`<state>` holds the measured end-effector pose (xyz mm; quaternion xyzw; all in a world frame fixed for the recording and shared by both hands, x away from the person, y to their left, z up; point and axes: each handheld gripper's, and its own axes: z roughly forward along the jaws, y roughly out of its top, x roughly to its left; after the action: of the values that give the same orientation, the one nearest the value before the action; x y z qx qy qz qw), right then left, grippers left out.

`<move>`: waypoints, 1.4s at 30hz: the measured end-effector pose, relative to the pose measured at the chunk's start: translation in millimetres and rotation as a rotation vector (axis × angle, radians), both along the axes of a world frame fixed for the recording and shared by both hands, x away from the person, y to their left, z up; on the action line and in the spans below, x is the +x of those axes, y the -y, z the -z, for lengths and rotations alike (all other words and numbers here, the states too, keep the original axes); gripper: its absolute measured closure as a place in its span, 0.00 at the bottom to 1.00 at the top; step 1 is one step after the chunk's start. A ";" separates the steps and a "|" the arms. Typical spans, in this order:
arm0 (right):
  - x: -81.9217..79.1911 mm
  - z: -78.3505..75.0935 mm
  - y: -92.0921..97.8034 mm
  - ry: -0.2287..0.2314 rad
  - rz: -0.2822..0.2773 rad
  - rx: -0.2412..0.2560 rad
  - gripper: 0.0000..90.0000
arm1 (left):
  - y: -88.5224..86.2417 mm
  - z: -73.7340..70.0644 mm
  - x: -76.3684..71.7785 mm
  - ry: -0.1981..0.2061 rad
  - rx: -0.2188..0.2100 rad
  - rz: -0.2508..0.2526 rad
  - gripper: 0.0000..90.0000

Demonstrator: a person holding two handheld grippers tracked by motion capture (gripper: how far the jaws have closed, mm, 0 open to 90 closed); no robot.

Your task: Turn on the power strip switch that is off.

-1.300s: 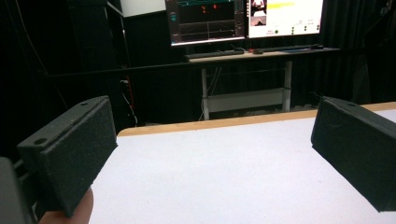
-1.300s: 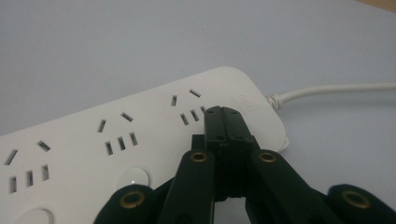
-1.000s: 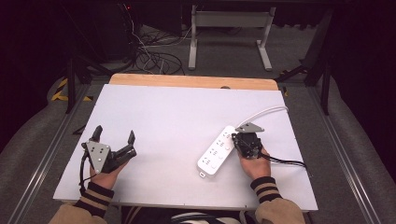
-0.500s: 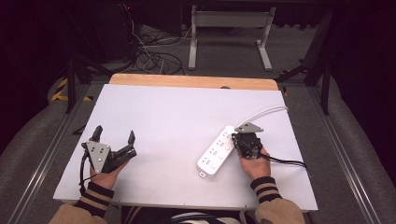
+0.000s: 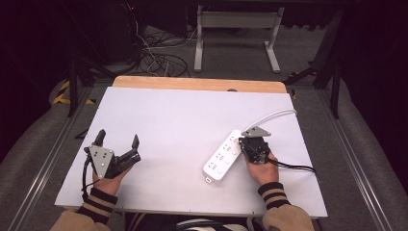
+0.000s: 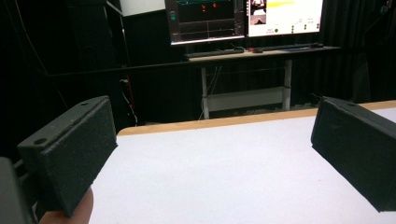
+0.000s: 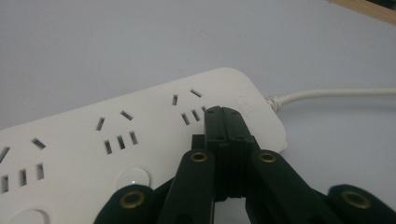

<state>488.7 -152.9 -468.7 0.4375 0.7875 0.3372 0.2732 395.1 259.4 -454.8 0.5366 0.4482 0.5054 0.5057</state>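
1. Dark room all round, and under my cameras a white counter (image 5: 183, 125) with a bare wooden strip along its far edge; I count two hand-held grippers and one power strip on it.
2. Nearest me on the left, my left hand-held gripper (image 5: 118, 144) sits over the near-left part of the counter, released: its two black jaws stand wide apart with only bare white surface between them in the left gripper view.
3. On the right, my right hand-held gripper (image 5: 250, 143) is clenched, its jaws pressed flat together with nothing between them, the tips resting over the power strip (image 5: 223, 155) near its cable end; I cannot tell whether they actually touch it.
4. That white power strip lies flat on the near-right part of the counter, long axis running diagonally from near-left to far-right.
5. In the right gripper view I count three socket groups and two round buttons; the strip's near end is cut off by the frame edge, and the jaws cover part of one socket.
6. One white cable (image 5: 272, 117) leaves the strip's far-right end and curves toward the counter's right edge.
7. Farthest off, two lit monitors (image 6: 243, 18) stand on a desk; their contents are too small to read.
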 end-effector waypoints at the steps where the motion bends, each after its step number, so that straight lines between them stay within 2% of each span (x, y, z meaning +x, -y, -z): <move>1: -0.1 0.0 -0.2 0.000 0.001 0.001 1.00 | 0.0 0.0 0.1 0.000 0.000 0.000 0.01; 25: 1.0 -2.2 0.9 -0.013 -0.009 -0.010 1.00 | -2.9 0.3 -2.3 -0.002 -0.001 -0.014 0.01; 31: -0.6 -1.0 0.3 0.005 -0.013 -0.019 1.00 | -3.2 0.3 -2.5 -0.003 -0.002 -0.016 0.01; 34: 0.7 -3.1 1.9 -0.006 -0.016 -0.006 1.00 | -3.2 0.3 -2.0 -0.003 -0.005 -0.013 0.01; 38: -0.2 -1.0 -0.2 0.016 -0.014 -0.007 1.00 | -2.9 0.5 -1.3 -0.010 -0.005 -0.012 0.01; 42: -0.2 -1.0 -0.4 0.016 -0.012 -0.006 1.00 | -2.8 0.4 -1.5 -0.008 -0.007 -0.010 0.01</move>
<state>488.4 -152.5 -467.7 0.4291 0.7890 0.3400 0.2786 393.6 262.2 -455.1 0.5346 0.4546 0.5040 0.5035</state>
